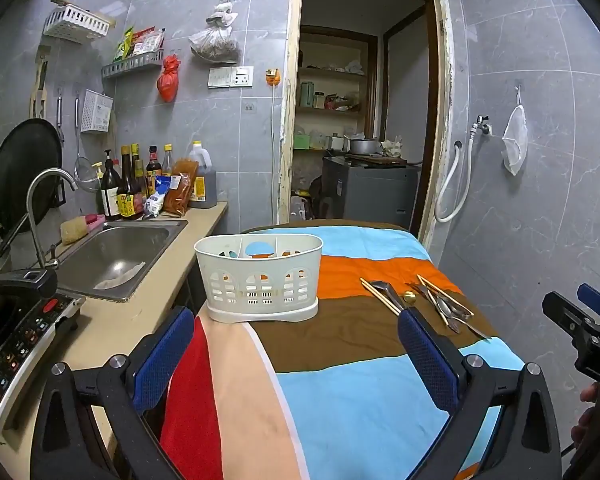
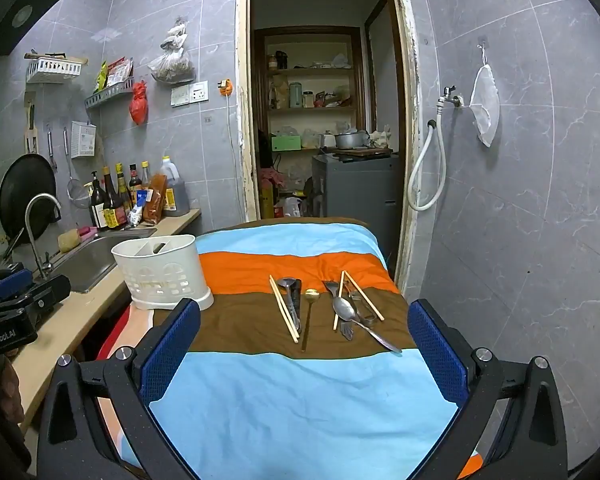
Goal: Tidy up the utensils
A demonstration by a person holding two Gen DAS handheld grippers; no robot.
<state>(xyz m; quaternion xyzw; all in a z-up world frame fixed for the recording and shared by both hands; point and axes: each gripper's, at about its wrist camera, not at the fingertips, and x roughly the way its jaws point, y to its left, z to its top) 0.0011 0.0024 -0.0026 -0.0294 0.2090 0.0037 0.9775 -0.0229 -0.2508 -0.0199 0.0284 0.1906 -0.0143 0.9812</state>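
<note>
Both pictures are bright and sharp, with even light from above and only soft shadows. The tiled wall (image 2: 520, 184) far past the fingers shines a little, and the sink (image 1: 116, 256) gleams. The edges bend round like a fishbowl, and the corners go black.

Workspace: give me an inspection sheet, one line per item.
Surface: striped cloth over the table, flat.
Job's things: white caddy upright at the cloth's left edge; chopsticks, gold spoon, silver spoon and forks loose on the brown stripe.
Clutter: nothing seen on the cloth.
Grippers: left tongs and right tongs open, holding nothing.
Cables: white hose on the wall tap.
Surroundings: sink, sauce bottles, open doorway.
</note>
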